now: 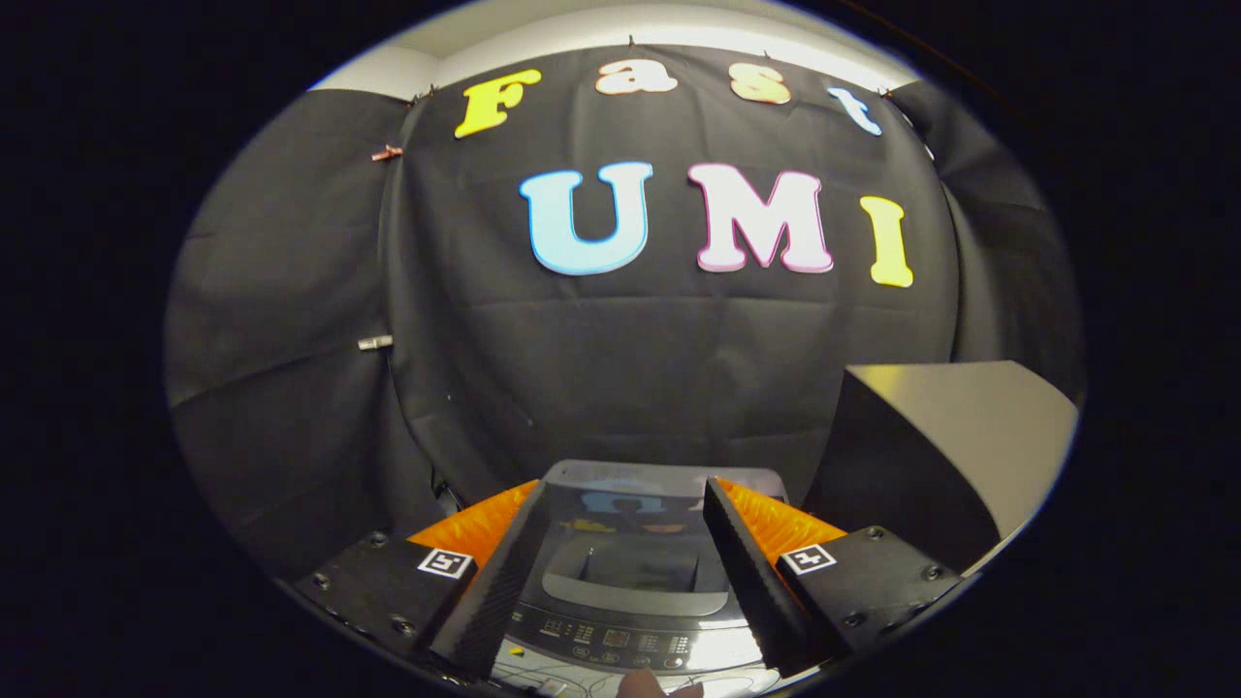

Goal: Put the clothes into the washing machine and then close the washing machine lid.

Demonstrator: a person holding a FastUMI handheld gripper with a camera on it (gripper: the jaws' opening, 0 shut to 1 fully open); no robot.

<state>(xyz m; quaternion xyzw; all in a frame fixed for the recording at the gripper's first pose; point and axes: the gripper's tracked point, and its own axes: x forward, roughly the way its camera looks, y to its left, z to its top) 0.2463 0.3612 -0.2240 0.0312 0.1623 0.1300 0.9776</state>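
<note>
The biggest thing here is the black cloth wall (620, 368) of the booth, which hangs behind everything. Next in size is a big dark box with a pale flat top (955, 427), standing off to the right, beyond the right finger.

Then comes the small grey washing machine with a shiny see-through lid (625, 543). It sits low, just ahead of the gripper (620, 572), and you look at it through the gap between the two fingers. Its lid looks flat and shut, with the wall shining back in it. A strip of little buttons, the control panel (620, 642), runs along the near edge. Some thin wires lie on the pale top below the panel. A small bit of a person's fingertip (645, 683) pokes in at the very near edge.

The fingers are spread wide apart and nothing is held between them. No clothes can be seen from here, so I cannot tell if they are inside the washer or somewhere else.

My guess is one of two things. Either the job is just starting, and the lid must be lifted and the clothes found. Or the clothes are in and the lid is down, so the job is nearly done. If it is the start, the next move needs the fingers to dip to the lid's front edge and lift it gently.
</note>
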